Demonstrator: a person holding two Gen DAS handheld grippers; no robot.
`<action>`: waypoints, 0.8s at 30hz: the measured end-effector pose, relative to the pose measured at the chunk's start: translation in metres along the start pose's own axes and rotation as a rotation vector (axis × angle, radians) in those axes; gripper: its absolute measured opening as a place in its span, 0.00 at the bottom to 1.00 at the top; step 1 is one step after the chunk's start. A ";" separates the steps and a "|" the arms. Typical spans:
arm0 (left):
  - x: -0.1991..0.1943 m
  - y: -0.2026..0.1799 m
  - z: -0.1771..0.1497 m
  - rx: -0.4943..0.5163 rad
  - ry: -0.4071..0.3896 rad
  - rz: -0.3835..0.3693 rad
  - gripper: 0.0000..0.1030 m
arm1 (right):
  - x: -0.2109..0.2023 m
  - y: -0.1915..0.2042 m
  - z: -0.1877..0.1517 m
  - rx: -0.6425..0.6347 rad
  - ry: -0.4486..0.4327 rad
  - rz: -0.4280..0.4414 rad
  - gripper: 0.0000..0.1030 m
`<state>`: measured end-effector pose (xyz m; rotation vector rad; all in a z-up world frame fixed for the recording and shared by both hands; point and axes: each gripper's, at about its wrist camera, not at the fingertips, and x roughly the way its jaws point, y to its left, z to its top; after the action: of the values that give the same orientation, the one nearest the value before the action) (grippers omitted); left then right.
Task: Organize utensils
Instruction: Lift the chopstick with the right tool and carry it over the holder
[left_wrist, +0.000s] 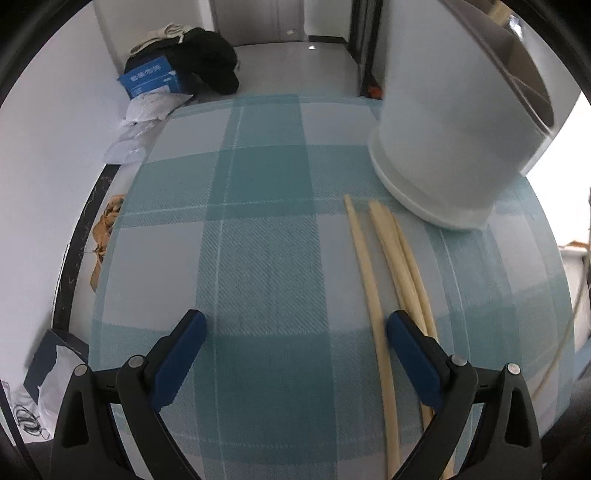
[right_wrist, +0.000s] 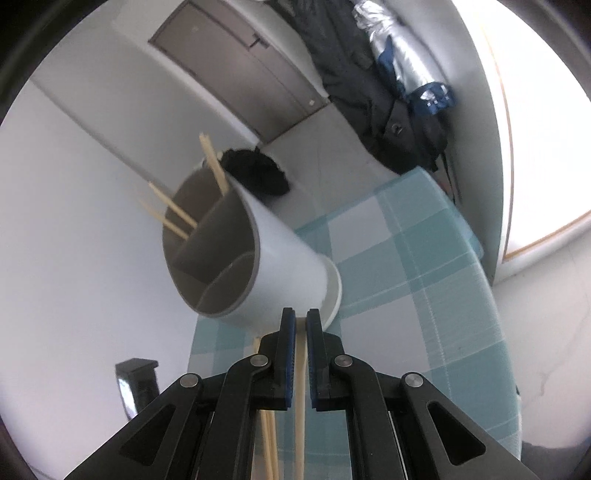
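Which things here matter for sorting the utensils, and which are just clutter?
Job:
- chopsticks on the cloth
- holder, already with chopsticks inside
- chopstick between the right gripper's fingers
- left gripper, open

Clutter:
- blue box
- black clothes
- plastic bags
- hanging coats

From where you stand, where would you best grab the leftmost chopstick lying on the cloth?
Probably mid-shaft on the leftmost chopstick, coming from above with fingers across it. It lies flat on the cloth, slightly apart from its neighbours, so there is room on both sides.
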<state>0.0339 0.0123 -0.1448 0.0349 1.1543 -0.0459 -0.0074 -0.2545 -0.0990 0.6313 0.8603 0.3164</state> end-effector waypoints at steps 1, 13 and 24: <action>0.000 0.004 0.003 -0.011 0.003 0.011 0.94 | -0.003 -0.003 0.000 0.010 -0.004 0.005 0.05; 0.022 0.006 0.040 -0.067 0.050 0.075 0.91 | -0.029 -0.022 0.008 0.043 -0.065 -0.013 0.05; 0.019 -0.007 0.053 -0.110 0.086 0.021 0.03 | -0.030 -0.022 0.011 0.031 -0.068 0.001 0.05</action>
<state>0.0895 0.0019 -0.1404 -0.0496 1.2408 0.0379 -0.0173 -0.2907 -0.0894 0.6680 0.8012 0.2812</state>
